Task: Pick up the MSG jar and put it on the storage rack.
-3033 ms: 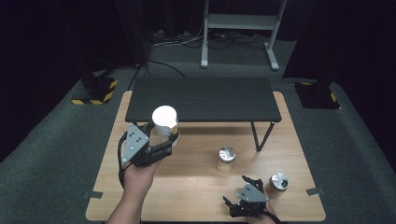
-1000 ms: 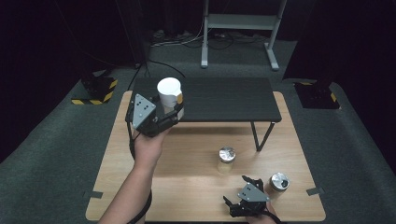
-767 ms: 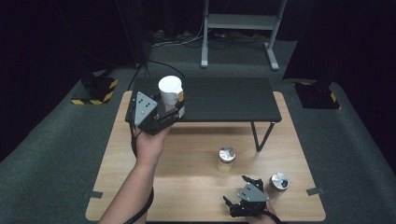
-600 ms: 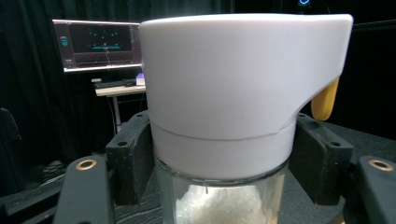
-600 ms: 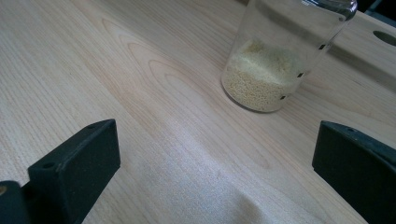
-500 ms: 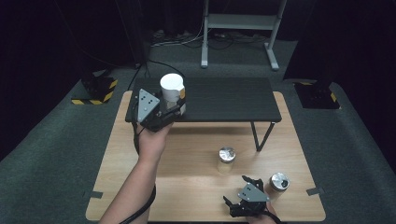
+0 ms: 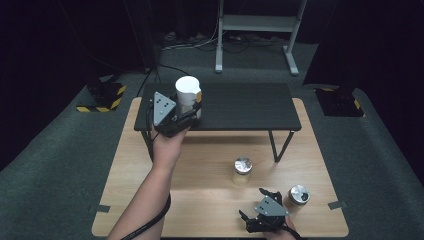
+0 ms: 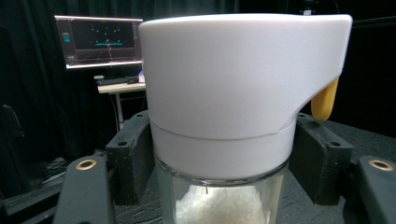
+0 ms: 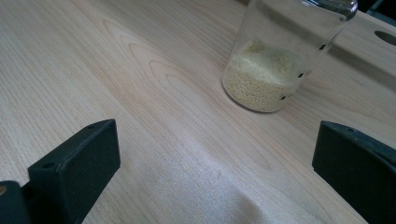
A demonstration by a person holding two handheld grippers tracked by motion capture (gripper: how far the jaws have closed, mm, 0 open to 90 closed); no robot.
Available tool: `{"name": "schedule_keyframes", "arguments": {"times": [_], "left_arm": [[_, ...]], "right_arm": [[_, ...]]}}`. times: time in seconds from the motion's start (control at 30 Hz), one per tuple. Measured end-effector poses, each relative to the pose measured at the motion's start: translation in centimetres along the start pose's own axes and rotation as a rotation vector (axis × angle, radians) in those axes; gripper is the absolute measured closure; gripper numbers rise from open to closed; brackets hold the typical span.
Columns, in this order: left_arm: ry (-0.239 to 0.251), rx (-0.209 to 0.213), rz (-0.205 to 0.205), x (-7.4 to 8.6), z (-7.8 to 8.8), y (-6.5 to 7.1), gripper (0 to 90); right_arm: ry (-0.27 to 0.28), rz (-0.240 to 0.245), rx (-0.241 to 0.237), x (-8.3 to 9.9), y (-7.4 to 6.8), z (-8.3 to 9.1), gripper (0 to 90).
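Left gripper (image 7: pixel 187 116), fingers (image 8: pixel 133 154) clamped on the upright white-capped jar (image 7: pixel 188 95), hangs over the black shelf's (image 7: pixel 250 105) left end, upper left; right gripper (image 7: pixel 264 212) rests open.

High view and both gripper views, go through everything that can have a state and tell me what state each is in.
White-lidded jar: lid on, upright, clamped over the black shelf, white grains inside.
Left gripper: shut on the jar's neck.
Right gripper: open, nothing between the jaws, low over the wooden table.
Middle jar: upright on the table, metal cap on.
Right jar: upright on the table, metal cap on.
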State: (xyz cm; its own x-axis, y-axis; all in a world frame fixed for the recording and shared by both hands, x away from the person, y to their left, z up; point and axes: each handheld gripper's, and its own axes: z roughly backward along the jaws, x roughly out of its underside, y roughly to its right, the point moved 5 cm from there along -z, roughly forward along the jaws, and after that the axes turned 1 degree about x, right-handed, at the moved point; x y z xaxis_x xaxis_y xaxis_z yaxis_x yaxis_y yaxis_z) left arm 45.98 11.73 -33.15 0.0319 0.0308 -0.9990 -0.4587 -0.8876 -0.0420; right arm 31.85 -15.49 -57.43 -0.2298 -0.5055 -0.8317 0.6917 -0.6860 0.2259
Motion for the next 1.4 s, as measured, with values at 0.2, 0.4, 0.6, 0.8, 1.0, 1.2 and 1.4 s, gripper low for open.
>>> {"name": "schedule_keyframes", "arguments": {"times": [0.2,0.4,0.6,0.8,1.0,1.2,1.4], "left_arm": [[-0.007,-0.008,-0.002,0.2,-0.3,-0.1,30.7],[-0.012,-0.01,0.001,0.4,-0.5,-0.1,30.7],[-0.024,-0.012,0.0,0.8,-0.8,-0.1,30.7],[-0.028,-0.015,0.005,1.0,-0.9,-0.3,30.6],[-0.029,-0.023,0.017,1.2,-1.0,-0.6,30.6],[-0.028,-0.022,0.021,1.3,-1.2,-0.6,30.6],[-0.029,-0.02,0.019,1.3,-1.4,-0.6,30.6]], "right_arm": [[0.001,-0.003,0.0,0.0,0.0,0.0,0.0],[0.002,-0.004,-0.001,0.0,0.0,0.0,0.0],[0.001,-0.002,-0.001,0.0,0.0,0.0,0.0],[0.001,-0.001,0.0,0.0,0.0,0.0,0.0],[0.001,-0.002,0.0,0.0,0.0,0.0,0.0],[0.005,-0.002,-0.001,0.0,0.0,0.0,0.0],[0.004,-0.002,-0.001,0.0,0.0,0.0,0.0]]}}
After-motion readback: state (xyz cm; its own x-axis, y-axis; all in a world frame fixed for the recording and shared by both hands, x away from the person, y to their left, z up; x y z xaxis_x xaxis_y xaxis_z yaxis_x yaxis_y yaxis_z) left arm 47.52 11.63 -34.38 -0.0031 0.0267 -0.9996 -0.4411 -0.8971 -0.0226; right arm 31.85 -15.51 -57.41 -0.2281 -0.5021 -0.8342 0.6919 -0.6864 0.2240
